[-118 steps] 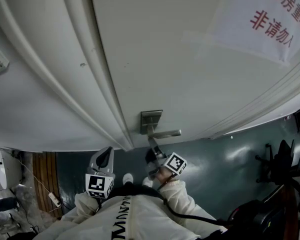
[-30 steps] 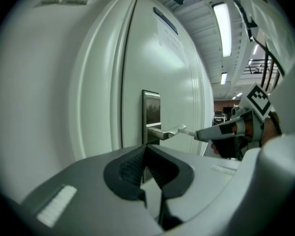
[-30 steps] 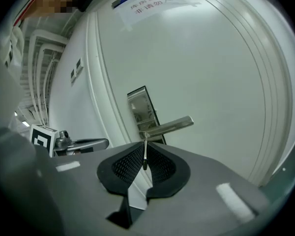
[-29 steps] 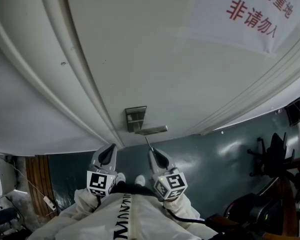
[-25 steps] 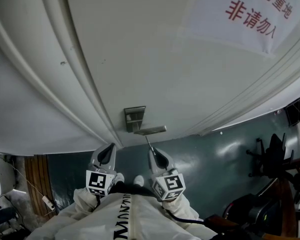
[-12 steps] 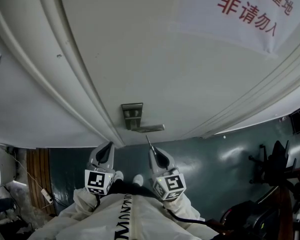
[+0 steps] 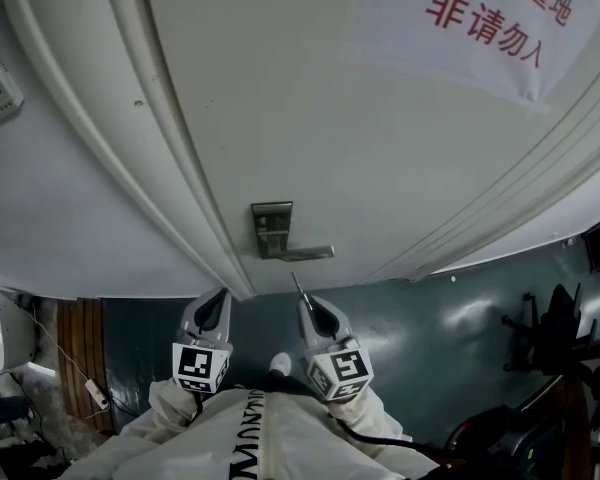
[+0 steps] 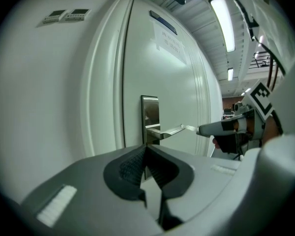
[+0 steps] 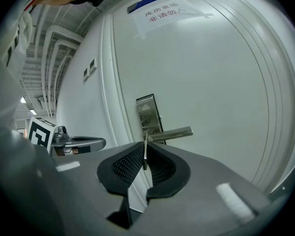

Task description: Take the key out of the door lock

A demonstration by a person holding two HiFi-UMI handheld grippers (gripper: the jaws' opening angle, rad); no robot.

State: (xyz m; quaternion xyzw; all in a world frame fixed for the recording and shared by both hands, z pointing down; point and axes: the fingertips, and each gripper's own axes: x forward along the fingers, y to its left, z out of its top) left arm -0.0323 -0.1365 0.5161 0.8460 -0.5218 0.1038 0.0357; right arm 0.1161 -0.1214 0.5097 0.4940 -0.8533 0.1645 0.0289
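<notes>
- Change: a few seconds back the right gripper [image 7: 303, 302] was up at the lock plate [image 7: 272, 230], just under the lever handle [image 7: 305, 253]. Now it is pulled back off the door [image 7: 330, 118], toward the person's body.
- Last second: the grippers barely move and sit side by side low in the head view. Only the head camera drifts a little.
- Key [image 9: 144, 152]: a thin metal blade pinched edge-on between the right gripper's pads, tip poking ahead toward the plate. It is not in the lock; the head view shows a gap between the tip and the door.
- Right gripper state: jaws clamped on the key, with only the blade's thickness between them.
- Left gripper [image 7: 220, 300]: jaws together with nothing between them in its own view. It is idle, aimed at the door's latch-side edge, just left of the plate.
- Meaning: the key looks fully extracted, so the task is as good as done. At most the key needs holding or putting away.
- Pose: both grippers point at the door, marker cubes [image 7: 200, 366] toward the person. The right arm in its white sleeve [image 7: 375, 408] is tucked near the torso.
- Left gripper view: shows the right gripper side-on with the key tip near the handle's free end. I cannot tell from that angle whether they touch.
</notes>
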